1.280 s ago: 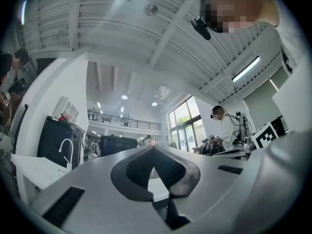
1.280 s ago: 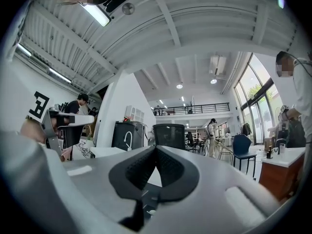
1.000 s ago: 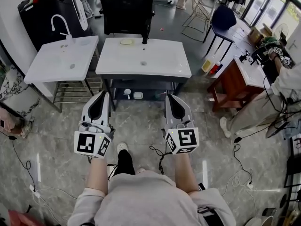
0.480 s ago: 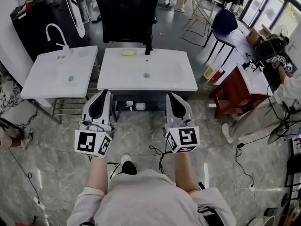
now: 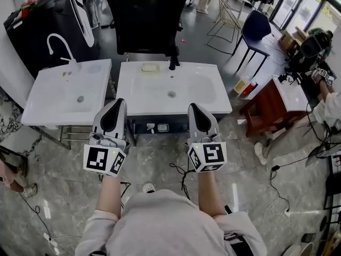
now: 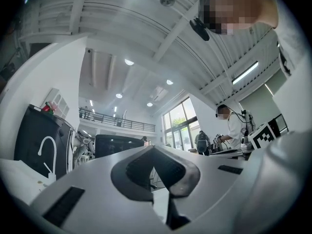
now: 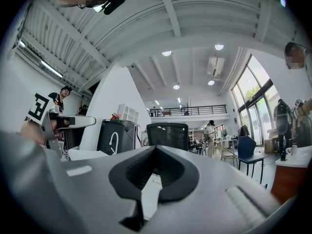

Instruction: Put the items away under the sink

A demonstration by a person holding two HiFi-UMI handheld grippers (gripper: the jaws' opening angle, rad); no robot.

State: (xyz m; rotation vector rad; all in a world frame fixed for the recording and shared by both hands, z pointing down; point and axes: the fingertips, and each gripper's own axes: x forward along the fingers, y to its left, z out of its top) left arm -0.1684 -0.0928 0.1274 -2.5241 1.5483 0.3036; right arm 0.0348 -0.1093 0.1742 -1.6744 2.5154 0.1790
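Two grippers hang side by side in front of the person. The left gripper and the right gripper both have their jaws pressed together with nothing between them, as each gripper's own view confirms. Their tips point at the front edge of the white sink, which stands straight ahead.

The only loose thing on top of the sink is a pale bar on the back ledge, just left of the black tap. Below the basin, an open shelf already carries a small white bottle and a flat pale object close beside it. What these two are is too small to tell.

The step in hand looks like the approach, with no pick-up begun. To do it well, the person should close in until the back ledge is within easy reach, since the bar lies on the far side of the basin. One gripper should be chosen, probably the left, as the bar sits left of centre. Its jaws need to part before it descends. They should come in from the tap-free side and take the bar across its short width, low enough that it cannot squirt out if it is slippery. Lowering it to the shelf will call for a crouch and a clear look beneath the rim.
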